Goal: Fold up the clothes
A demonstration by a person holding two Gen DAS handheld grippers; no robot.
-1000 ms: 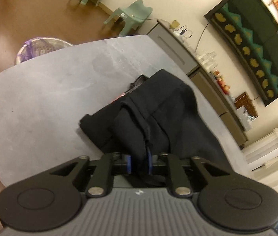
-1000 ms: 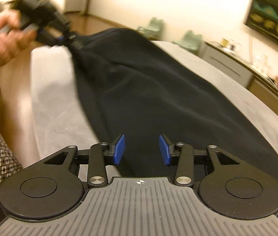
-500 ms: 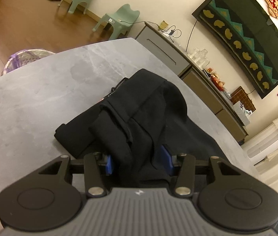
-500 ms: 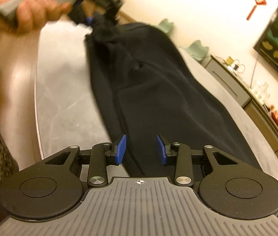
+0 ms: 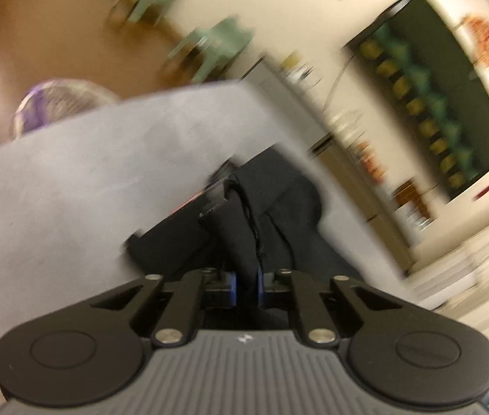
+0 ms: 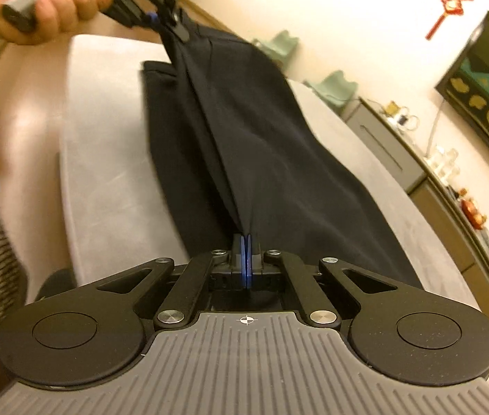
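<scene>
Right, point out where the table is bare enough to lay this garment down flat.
Bare grey table runs in a strip between the black garment and the near rounded edge, below the left gripper. A second bare strip lies beyond the garment toward the cabinets. The middle is crowded: cloth is stretched between the left gripper and right gripper.

1 garment (image 6: 251,145), 2 claws (image 6: 246,242), 2 chairs (image 5: 223,43)

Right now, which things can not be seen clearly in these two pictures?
- Left wrist view: motion blur smears the green chairs and the items on the sideboard.
- Right wrist view: the black garment hides the table beneath it.
- Right wrist view: the left gripper is partly cut off by the top edge.
</scene>
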